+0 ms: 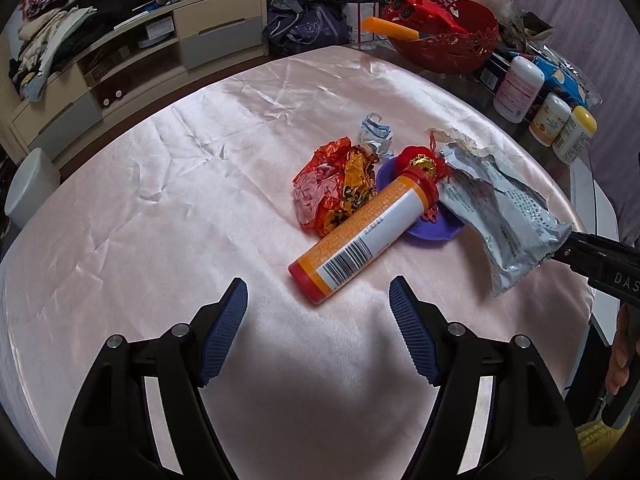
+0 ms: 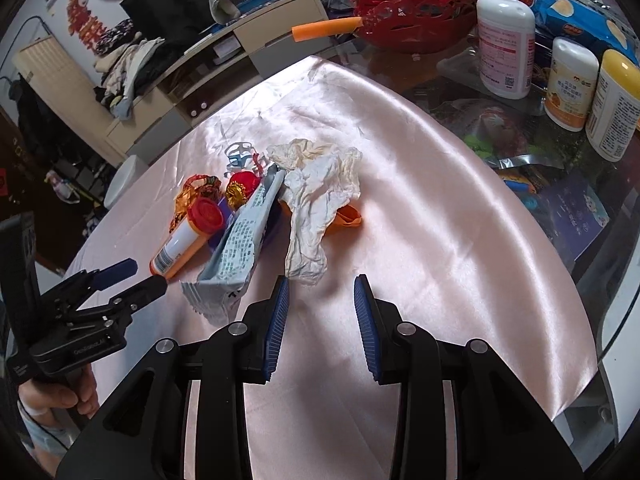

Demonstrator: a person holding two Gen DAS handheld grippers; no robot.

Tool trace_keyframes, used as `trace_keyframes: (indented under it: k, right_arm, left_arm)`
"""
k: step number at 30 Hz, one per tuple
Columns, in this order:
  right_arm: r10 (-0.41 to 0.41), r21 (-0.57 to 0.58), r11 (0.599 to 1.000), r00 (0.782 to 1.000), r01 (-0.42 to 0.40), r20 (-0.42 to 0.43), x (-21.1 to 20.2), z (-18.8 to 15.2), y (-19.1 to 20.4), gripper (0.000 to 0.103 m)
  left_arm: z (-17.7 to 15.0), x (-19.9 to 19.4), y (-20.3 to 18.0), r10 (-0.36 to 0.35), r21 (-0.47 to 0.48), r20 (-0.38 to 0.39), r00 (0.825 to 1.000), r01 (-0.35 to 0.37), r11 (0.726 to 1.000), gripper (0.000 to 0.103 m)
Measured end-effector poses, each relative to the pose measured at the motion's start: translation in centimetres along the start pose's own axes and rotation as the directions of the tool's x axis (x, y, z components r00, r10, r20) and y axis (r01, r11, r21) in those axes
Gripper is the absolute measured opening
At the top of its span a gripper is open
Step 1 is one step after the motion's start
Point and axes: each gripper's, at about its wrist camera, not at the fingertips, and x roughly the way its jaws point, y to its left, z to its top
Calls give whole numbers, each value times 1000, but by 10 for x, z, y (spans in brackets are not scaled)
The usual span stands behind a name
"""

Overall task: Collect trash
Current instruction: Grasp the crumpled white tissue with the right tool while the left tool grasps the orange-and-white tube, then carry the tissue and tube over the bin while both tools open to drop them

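A big table (image 1: 140,200) with a shiny pink cloth fills both views, and the trash lies in one heap on it.

The left gripper (image 2: 142,274) comes in from 9 o'clock in the right wrist view. It tips down toward the cloth, and a hand (image 2: 56,396) holds its handle from below. Its fingers are wide apart with nothing between them. Their tips sit just beside the bottom end of the orange tube (image 1: 360,232).

The right gripper (image 1: 568,254) comes in from 3 o'clock in the left wrist view, and it tips down too. Its fingers are a little apart, with only bare cloth between them. In the left wrist view its tip looks right at the edge of the silver packet (image 1: 500,216), but I cannot tell if it touches.

The silver packet is torn open and leans on a purple dish (image 1: 432,228). A crumpled white tissue (image 2: 316,200) lies at 3 o'clock from the packet in the right wrist view. The orange tube lies on its side, with its red cap resting on the dish. A red and gold wrapper (image 1: 324,192) sits at 9 o'clock from the tube's cap end in the left wrist view.
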Motion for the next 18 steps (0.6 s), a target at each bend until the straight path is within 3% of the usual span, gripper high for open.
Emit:
trace_keyframes:
  k: [6,9,10,11,13,18]
  right_arm:
    - [20,-16,1000,1000,-20,7,3,8,9,35]
    - [22,-22,1000,1000,-22,7,5,12,12,35]
    - [16,-28,999,1000,-16,9,5,12,12,31]
    - [11,-33,999,1000,-11,10,7,14,12,20]
    - [8,-37,999,1000,-7,10,8,14,11,12]
    - [0,-45,999,999,1,33,0,13,11,3]
  left_arm:
    - [12,16,-6,-25,35,-9,1000,25,999,69]
    - [15,22,-5,-50,26,-23,999,50,998,52]
    - [15,22,-5,-56,24,-25,998,57,998,47]
    - [14,22,-6,-63,25,-28,998,64,998,43]
    - [12,21,-8,-77,29,-34,996,78,996,38]
    - [2,17,-10,-91,31,-36,995,92,995,33]
